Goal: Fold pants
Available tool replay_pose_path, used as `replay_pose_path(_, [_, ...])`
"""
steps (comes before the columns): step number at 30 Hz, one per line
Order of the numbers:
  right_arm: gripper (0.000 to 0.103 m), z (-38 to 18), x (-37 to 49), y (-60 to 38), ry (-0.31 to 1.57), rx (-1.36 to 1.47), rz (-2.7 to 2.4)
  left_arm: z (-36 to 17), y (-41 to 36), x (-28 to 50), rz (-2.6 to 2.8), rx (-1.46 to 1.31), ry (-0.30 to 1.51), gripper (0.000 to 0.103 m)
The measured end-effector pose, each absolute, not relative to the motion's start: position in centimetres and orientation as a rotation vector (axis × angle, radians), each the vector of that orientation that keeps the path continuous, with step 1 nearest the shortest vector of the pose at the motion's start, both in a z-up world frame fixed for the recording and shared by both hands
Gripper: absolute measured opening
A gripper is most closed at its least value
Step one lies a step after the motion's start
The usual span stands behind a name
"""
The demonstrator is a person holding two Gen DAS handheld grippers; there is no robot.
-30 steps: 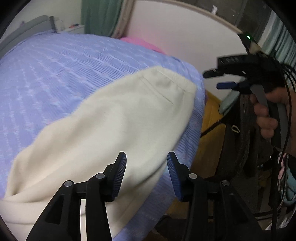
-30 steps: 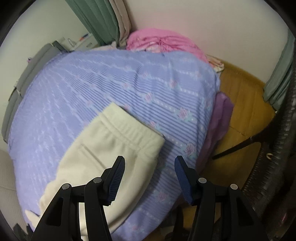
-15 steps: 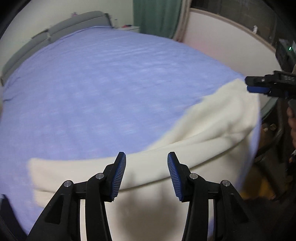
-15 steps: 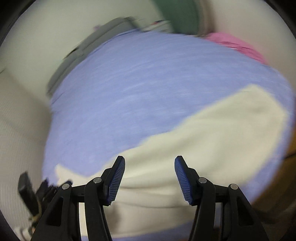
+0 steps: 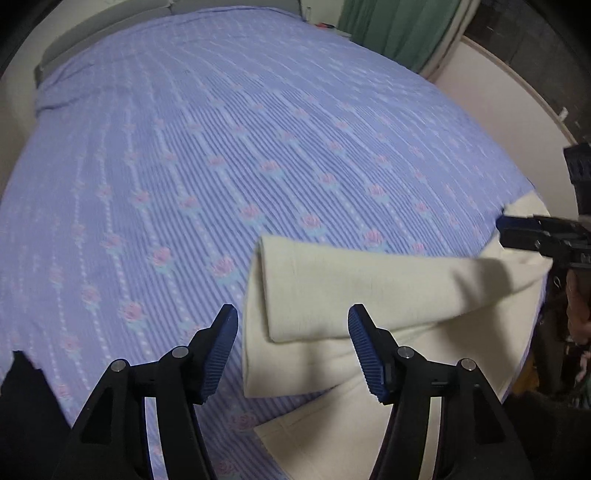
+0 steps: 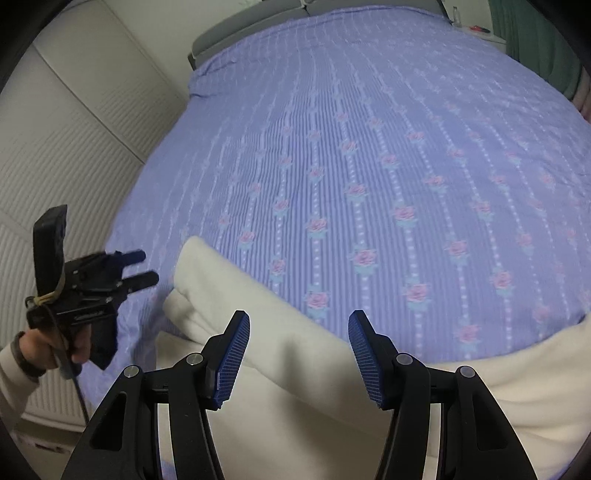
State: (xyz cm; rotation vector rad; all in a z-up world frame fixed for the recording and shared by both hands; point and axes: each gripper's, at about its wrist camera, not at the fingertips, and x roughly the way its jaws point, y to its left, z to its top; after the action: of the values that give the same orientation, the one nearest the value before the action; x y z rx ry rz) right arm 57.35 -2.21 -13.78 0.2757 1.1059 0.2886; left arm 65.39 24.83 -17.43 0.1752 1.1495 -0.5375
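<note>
Cream pants lie along the near edge of the bed, with one leg laid over the other and the leg ends to the left. They also show in the right wrist view. My left gripper is open and empty, just above the leg ends. My right gripper is open and empty above the pants' middle. The left gripper shows in the right wrist view, and the right gripper's fingers show at the far right of the left wrist view, over the pants' waist end.
The bed has a lilac bedspread with pink roses. A grey headboard is at the back. A white ribbed wall panel is to the left. Green curtains hang at the back right.
Both views have swung left from the waist end and the room's right side to face the bed's length. The pants now show with one leg lying over the other.
</note>
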Motion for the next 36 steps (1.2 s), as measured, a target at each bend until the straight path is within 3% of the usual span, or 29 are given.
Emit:
replay_pose_path(5, [0.057, -15.3, 56.4, -3.2, 1.134, 0.293, 0.2, -20.4, 24.9, 65.1, -0.572, 0.145, 1.199, 0.06])
replay_pose_path(9, [0.057, -15.7, 55.3, -4.2, 1.151, 0.313, 0.153, -22.2, 24.0, 66.5, -0.569, 0.125, 1.216, 0.05])
replay_pose_path(13, [0.057, -16.6, 54.8, -4.3, 1.169, 0.302, 0.114, -22.5, 23.2, 67.3, -0.555, 0.123, 1.191, 0.048])
replay_pose_path(16, [0.057, -17.1, 54.1, -5.3, 1.181, 0.293, 0.061, -23.1, 22.4, 67.7, -0.564, 0.13, 1.222, 0.031])
replay_pose_path(17, [0.057, -17.1, 53.8, -5.5, 1.185, 0.292, 0.037, -23.3, 22.1, 67.8, -0.562, 0.144, 1.238, 0.021])
replay_pose_path(21, [0.057, -17.2, 52.2, -6.5, 1.199, 0.306, -0.034, -22.9, 22.0, 67.3, -0.552, 0.152, 1.255, 0.011])
replay_pose_path(36, [0.057, -17.8, 46.3, -7.9, 1.18, 0.484, -0.114, -14.5, 22.9, 62.6, -0.525, 0.17, 1.211, 0.011])
